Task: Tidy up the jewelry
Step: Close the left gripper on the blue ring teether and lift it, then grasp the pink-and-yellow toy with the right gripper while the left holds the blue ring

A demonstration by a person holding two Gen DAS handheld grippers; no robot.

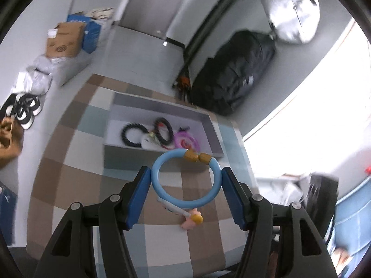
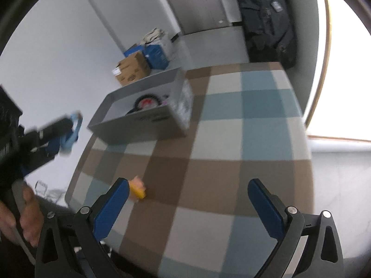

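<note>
Left wrist view: left gripper (image 1: 186,183) pinching light blue bangle (image 1: 185,180) across its width, above checkered table (image 1: 69,180), just short of grey tray (image 1: 162,106) with bracelets | right wrist view: right gripper (image 2: 189,197) spread wide, empty, over table; small pink-yellow charm (image 2: 138,190) beside left pad

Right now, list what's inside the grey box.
In the grey box: a black beaded bracelet, a dark bracelet with red, a purple piece and a whitish item. The near wall hides the floor behind it.
</note>
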